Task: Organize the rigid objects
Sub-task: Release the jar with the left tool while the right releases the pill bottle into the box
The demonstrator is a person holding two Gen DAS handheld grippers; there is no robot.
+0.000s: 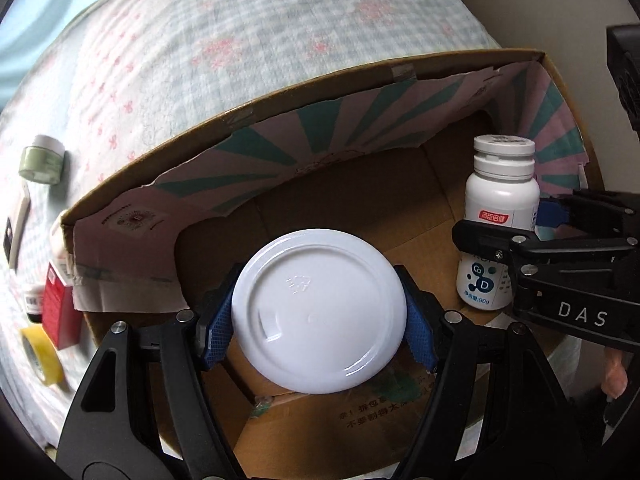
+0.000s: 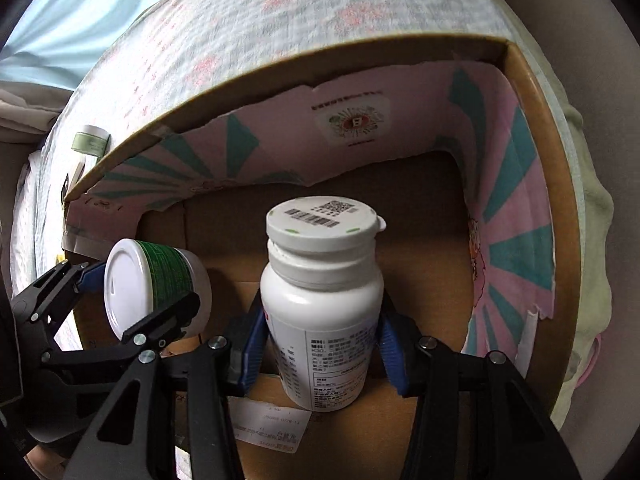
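My left gripper (image 1: pixel 320 316) is shut on a white jar with a green label (image 1: pixel 318 310), held on its side above the open cardboard box (image 1: pixel 280 92); I see its round white bottom. The same jar (image 2: pixel 156 284) shows at the left of the right wrist view, in the left gripper (image 2: pixel 136 292). My right gripper (image 2: pixel 320 344) is shut on an upright white pill bottle (image 2: pixel 320 304) with a barcode on its cap, inside the box (image 2: pixel 320 60). The bottle (image 1: pixel 500 220) and right gripper (image 1: pixel 516 224) show at the right of the left wrist view.
The box sits on a checked, flowered bedcover (image 1: pixel 200 40). Left of the box lie a green jar (image 1: pixel 42 160), a red carton (image 1: pixel 60 308), a yellow tape roll (image 1: pixel 40 356) and a flat white item (image 1: pixel 20 224). The box has pink and teal flaps inside.
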